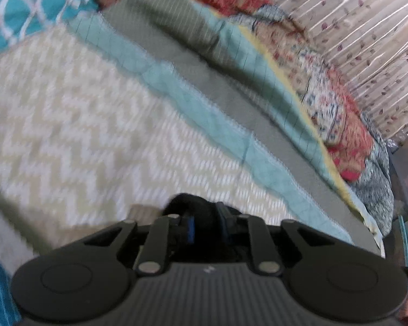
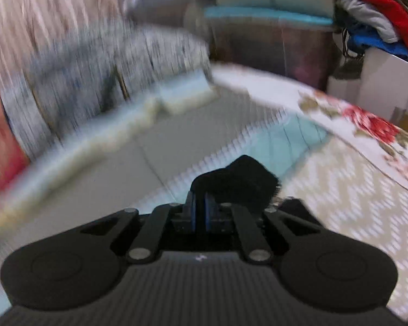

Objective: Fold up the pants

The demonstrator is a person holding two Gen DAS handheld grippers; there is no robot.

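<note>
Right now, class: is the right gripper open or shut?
Shut. The right gripper has its blue pads nearly together, pinching a bunch of black pants fabric above the chevron blanket.

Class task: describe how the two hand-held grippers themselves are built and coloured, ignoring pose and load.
Both the left gripper and right gripper match: matte black bodies with ribbed grey centre panels, two round side discs, angled black link bars with silver pivot pins, and blue-lined jaws. No cables or sleeves show.

Pants (image 2: 242, 179) in each tool above the bed cover (image 1: 68, 125), quilt (image 1: 326, 103) behind, curtain (image 1: 367, 40) beyond.
</note>
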